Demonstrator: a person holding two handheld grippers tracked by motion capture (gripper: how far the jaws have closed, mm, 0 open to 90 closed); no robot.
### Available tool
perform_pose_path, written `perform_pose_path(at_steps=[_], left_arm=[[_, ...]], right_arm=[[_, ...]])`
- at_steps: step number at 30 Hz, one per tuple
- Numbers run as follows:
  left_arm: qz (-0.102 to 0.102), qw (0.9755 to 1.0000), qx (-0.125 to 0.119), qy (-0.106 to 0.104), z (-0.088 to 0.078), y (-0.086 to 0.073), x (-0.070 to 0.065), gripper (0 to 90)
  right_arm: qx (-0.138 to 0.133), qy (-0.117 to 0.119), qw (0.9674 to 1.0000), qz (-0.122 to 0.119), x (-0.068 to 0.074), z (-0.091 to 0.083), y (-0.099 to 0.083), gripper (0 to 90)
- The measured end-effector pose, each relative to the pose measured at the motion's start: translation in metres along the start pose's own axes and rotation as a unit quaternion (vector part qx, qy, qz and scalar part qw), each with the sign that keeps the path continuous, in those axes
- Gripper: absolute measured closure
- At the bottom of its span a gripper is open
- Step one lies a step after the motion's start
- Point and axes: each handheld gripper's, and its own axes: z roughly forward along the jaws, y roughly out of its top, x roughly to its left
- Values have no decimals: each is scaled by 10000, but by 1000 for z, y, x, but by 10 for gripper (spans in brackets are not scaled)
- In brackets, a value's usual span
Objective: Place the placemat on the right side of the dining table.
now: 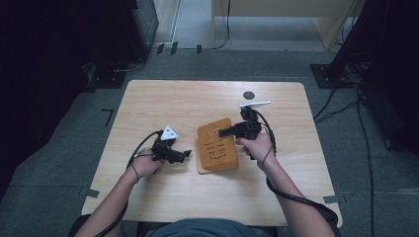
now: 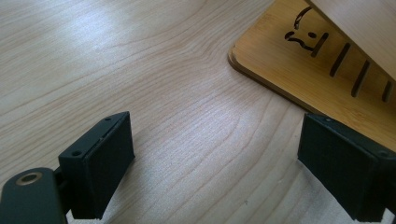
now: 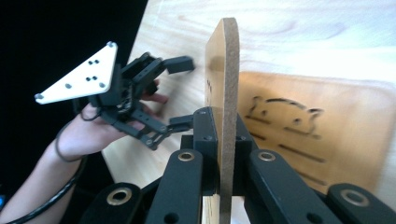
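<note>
r gripper (image 3: 223,154) jaws clamp 1 board (image 3: 223,93) over 2nd board (image 3: 327,135); l gripper (image 2: 215,172) jaws wide.

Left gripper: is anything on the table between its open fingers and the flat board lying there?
Nothing visible. Only bare table lies between the left gripper and the flat board. Above it, the right gripper holds the lifted board on edge.

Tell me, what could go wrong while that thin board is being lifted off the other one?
The right gripper pinches the thin cork-backed wooden board only by its edge, so it might swivel or slip out. It could also drop onto the flat slotted bamboo board beneath it. The left gripper stands open on the pale wooden table, so nothing pins the lower board from shifting.
</note>
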Motion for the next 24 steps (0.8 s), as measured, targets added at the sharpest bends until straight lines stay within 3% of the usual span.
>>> perform_pose_path(at_steps=[6,16,24], left_arm=[[22,10000,22,31,0,0,-1,97],[122,9999,50,44,1,0,-3,96],[170,9998,56,29,1,0,-3,97]], right_arm=[[-235,-426,9984,-284,2,-12,3,878],[-546,-764,9946,-451,-1,-32,7,878],[-791,-1191,9865,-798,0,-46,9,878]])
